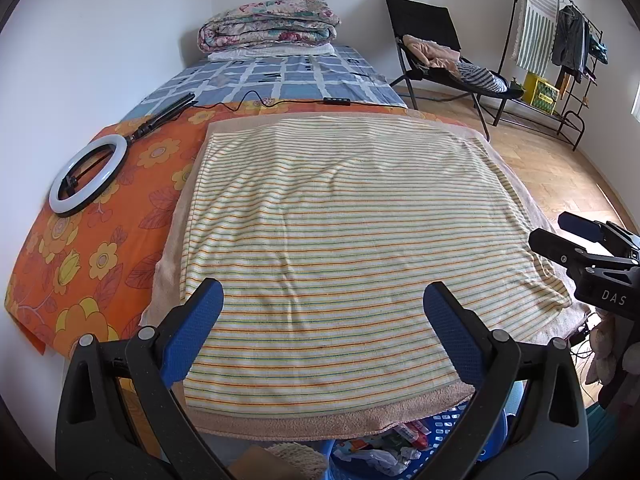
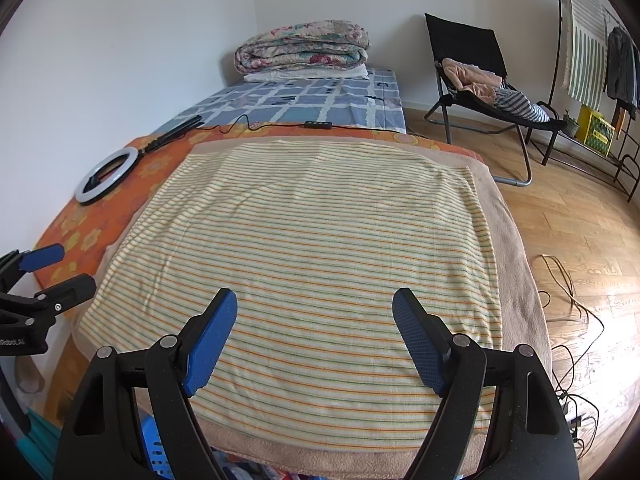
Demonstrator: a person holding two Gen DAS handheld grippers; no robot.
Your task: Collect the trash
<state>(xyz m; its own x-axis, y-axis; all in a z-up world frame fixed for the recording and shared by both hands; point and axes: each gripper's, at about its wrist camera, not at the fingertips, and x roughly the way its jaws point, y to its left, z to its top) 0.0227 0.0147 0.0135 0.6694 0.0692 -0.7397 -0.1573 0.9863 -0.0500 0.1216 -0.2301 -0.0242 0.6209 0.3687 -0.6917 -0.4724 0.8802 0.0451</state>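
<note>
A striped towel (image 1: 332, 240) with a peach border lies spread flat over the near end of the bed; the same striped towel (image 2: 304, 256) fills the right wrist view. No loose trash shows on it. Below its front edge stands a blue basket (image 1: 460, 432) holding crumpled wrappers and paper (image 1: 384, 452); a piece of that blue basket (image 2: 154, 448) shows in the right wrist view. My left gripper (image 1: 324, 296) hovers open over the towel's near part, nothing between its fingers. My right gripper (image 2: 314, 304) is open too and holds nothing; the right gripper (image 1: 560, 236) also shows at the left view's right edge.
A ring light (image 1: 90, 174) with its cable lies on the orange flowered sheet (image 1: 120, 200) at left. Folded quilts (image 1: 268, 26) sit at the bed's far end. A black chair (image 2: 480, 80) with clothes, a clothes rack (image 2: 592, 60) and loose cables (image 2: 568, 300) occupy the wooden floor at right.
</note>
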